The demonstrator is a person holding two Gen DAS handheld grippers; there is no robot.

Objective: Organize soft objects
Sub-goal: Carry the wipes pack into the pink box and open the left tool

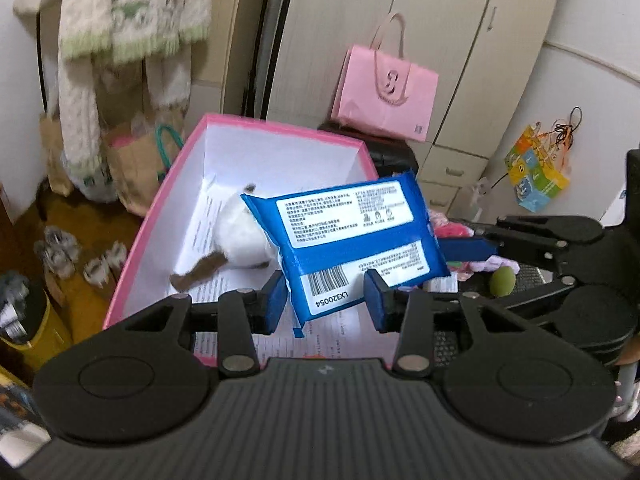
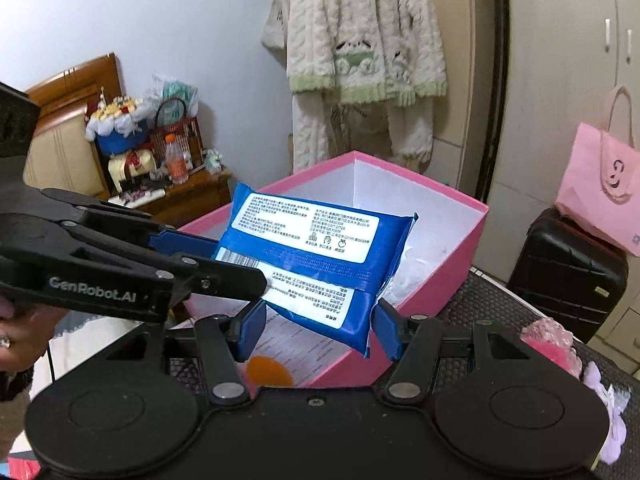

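Note:
A blue wipes pack (image 1: 344, 240) with white labels hangs above the open pink box (image 1: 276, 128). My left gripper (image 1: 326, 300) has its blue pads on both sides of the pack's barcode end and holds it. My right gripper (image 2: 318, 330) stands wide around the pack's (image 2: 316, 264) other end; its pads seem just short of touching. The left gripper (image 2: 224, 262) reaches in from the left there. A white plush toy (image 1: 240, 236) with brown parts lies inside the box (image 2: 452, 264).
A black mat (image 2: 500, 304) lies right of the box with pink and lilac soft items (image 2: 556, 344) and a green ball (image 1: 502, 282). A pink bag (image 1: 384, 92) sits on a black suitcase (image 2: 568, 268). An orange patch (image 2: 268, 372) shows by the box's near wall.

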